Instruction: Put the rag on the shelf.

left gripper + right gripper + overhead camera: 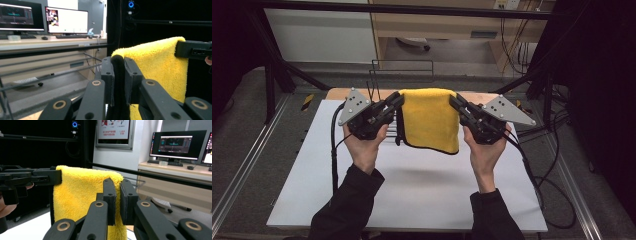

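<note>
White table (412, 200) spread across the middle of the high view, running from the near edge out toward a wooden strip at the far side. Bare white surface under and near the hands, with a soft shadow lying just below the hanging cloth.

Yellow towel (430, 120) held up above the far half of the table, stretched level along its top edge between the two grippers and hanging down folded, with a dark trim along the lower and left edges. Lower edge clear of the table surface. Same towel (160, 67) seen fluffy and bright in the left gripper view, and again (80, 195) in the right gripper view.

Thin black wire rack (402, 75) standing beyond the towel, at the far edge of the table.

Left gripper (398, 100) clamped tight on the towel's upper left corner, jaws pressed onto the dark edge (119, 82). Right gripper (455, 101) pinched likewise on the upper right corner, pads squeezing the yellow pile (117, 202). Grey plates on top of both, tilted outward; cables trailing down the near sides.
</note>
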Motion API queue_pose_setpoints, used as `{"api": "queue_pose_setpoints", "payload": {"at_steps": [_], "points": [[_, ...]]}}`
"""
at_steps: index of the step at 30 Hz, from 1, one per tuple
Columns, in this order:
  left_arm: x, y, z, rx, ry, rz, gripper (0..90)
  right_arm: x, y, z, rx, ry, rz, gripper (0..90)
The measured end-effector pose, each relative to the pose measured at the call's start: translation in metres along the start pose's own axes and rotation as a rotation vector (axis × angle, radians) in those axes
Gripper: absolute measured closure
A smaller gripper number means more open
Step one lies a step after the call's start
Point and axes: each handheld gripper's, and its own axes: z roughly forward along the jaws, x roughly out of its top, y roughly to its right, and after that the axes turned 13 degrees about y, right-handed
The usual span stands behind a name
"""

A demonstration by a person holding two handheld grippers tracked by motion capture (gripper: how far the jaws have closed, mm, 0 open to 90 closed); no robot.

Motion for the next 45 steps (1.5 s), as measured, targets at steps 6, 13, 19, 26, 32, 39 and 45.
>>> {"api": "queue_pose_setpoints", "payload": {"at_steps": [6,13,19,26,32,39,45], "points": [[0.016,-0.007,-0.002,0.016,0.028,0.005,79.5,0.013,-0.006,0.014,0.01,0.024,-0.003,84.6],[0.035,-0.015,-0.002,0.036,0.055,0.022,79.5,0.024,-0.008,0.028,0.021,0.045,-0.011,84.6],[0.051,-0.021,0.0,0.05,0.079,0.027,79.6,0.036,-0.012,0.04,0.03,0.069,-0.019,84.7],[0.068,-0.027,0.001,0.068,0.104,0.049,79.5,0.05,-0.014,0.055,0.034,0.087,-0.031,84.7],[0.082,-0.034,0.005,0.085,0.113,0.067,79.5,0.062,-0.014,0.07,0.036,0.098,-0.044,84.7],[0.094,-0.043,0.011,0.103,0.125,0.072,79.5,0.071,-0.013,0.087,0.032,0.111,-0.05,84.7],[0.105,-0.05,0.018,0.108,0.129,0.067,79.5,0.078,-0.01,0.098,0.034,0.129,-0.043,84.7]]}}
